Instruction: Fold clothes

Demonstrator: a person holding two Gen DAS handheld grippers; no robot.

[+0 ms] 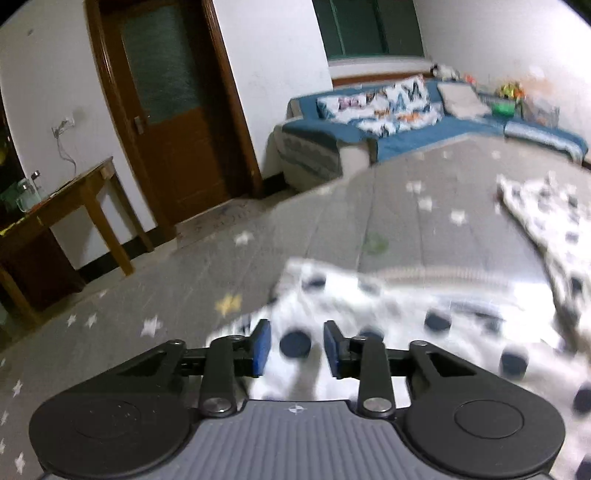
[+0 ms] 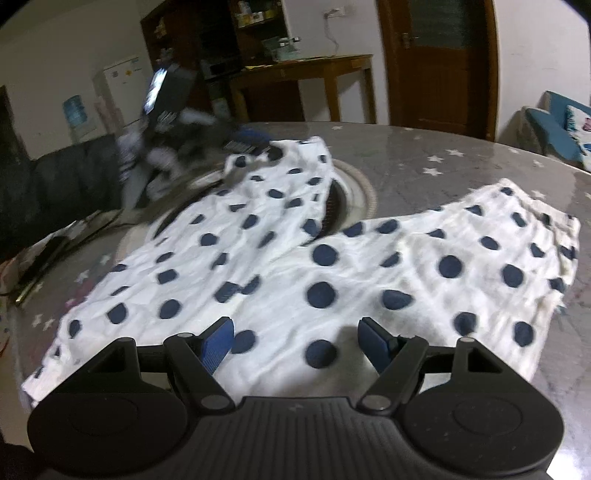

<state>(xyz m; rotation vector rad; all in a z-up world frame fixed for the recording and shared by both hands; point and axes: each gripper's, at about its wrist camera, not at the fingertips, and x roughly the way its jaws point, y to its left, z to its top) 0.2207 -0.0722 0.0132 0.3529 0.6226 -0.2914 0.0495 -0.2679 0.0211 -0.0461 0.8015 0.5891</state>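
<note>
Nearest in the right wrist view, the right gripper (image 2: 295, 339) is held with its jaws wide apart over the near edge of the trousers (image 2: 295, 266), nothing being pinched between its blue pads (image 2: 216, 343). The trousers, white with dark dots, are spread flat on the table (image 2: 461, 162), one leg running to the far left and the other to the right. The table is covered by a grey cloth printed with small stars, and a round inset (image 2: 360, 188) is partly hidden under the left leg.

In the left wrist view, the left gripper (image 1: 296, 350) is seen with jaws set narrow, a gap left between them, above a blurred part of the dotted cloth (image 1: 369, 325); no grip on it is shown.

Beyond the table, a wooden side table (image 1: 77, 188) is set against the white wall, a brown door (image 1: 173, 110) stands beside it, and a blue sofa (image 1: 388, 122) with patterned cushions is placed under a dark window (image 1: 369, 29). At far left of the right view, shelves (image 2: 236, 40) and a white fridge (image 2: 118, 81) are seen.
</note>
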